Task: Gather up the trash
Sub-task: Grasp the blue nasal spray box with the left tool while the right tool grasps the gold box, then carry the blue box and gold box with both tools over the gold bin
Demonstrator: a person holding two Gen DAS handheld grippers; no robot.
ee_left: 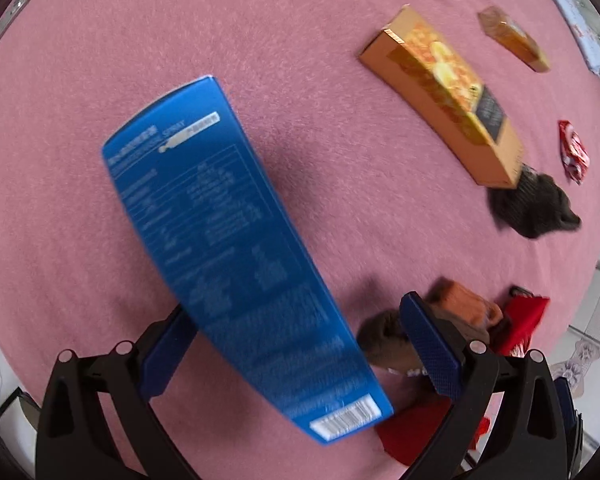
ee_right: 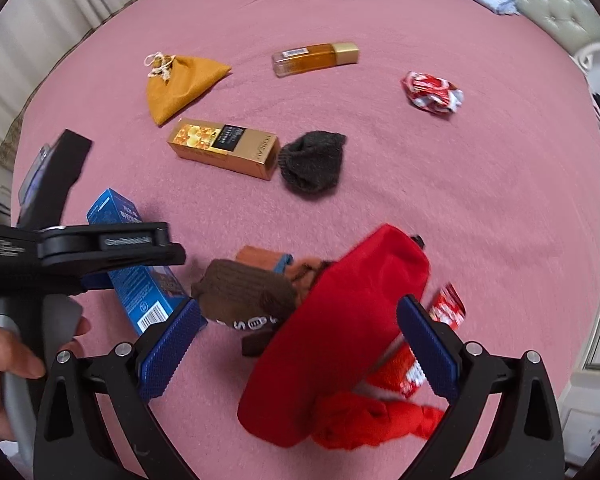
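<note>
the blue box (ee_left: 236, 256) is lying between the left gripper (ee_left: 296, 340)'s parted jaws, ungrasped; the right gripper (ee_right: 300, 344) is likewise parted; the gold box (ee_right: 226, 147) and wrapper (ee_right: 432, 92) are still being left uncollected.

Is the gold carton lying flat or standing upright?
Lying flat: the gold carton rests on its long side on the pink bedspread, one end touching the dark sock.

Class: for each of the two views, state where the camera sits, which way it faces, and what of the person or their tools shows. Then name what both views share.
Left wrist: sits on the left tool, looking down its open fingers at the blue box on the pink bedspread.
Right wrist: sits on the right tool, looking down over the red pouch; a hand shows holding the left tool.
Shared: blue box, gold box, dark sock.
</note>
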